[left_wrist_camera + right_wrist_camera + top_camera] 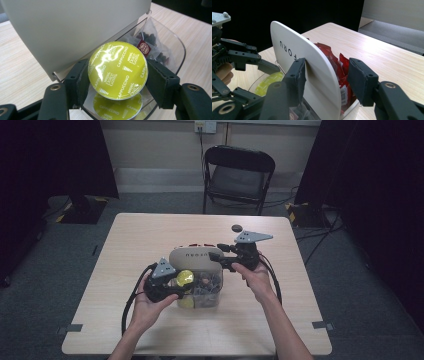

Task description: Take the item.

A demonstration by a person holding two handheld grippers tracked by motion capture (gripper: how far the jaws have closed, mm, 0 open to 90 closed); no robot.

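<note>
My left gripper (117, 75) is shut on a yellow-green Cappuccino capsule (117, 68), gripped by its rim just over the open clear container (181, 50). A second capsule (117, 107) lies in the container below it, beside dark tea sachets (150, 46). The cream lid (312, 65) stands raised on edge. My right gripper (328, 72) is open astride the lid's edge: one pad (300, 72) touches the lid, the other stands apart. Red packets (337, 62) fill the compartment behind the lid. In the high view the left gripper (182, 282), capsule (184, 278), lid (196, 256) and right gripper (225, 256) cluster at the table's middle.
A small dark round thing (237, 227) lies on the wooden table (150, 235) behind the right gripper. A black folding chair (239, 175) stands beyond the far edge. Dark curtains flank both sides. Tape marks (322, 325) sit near the front corners.
</note>
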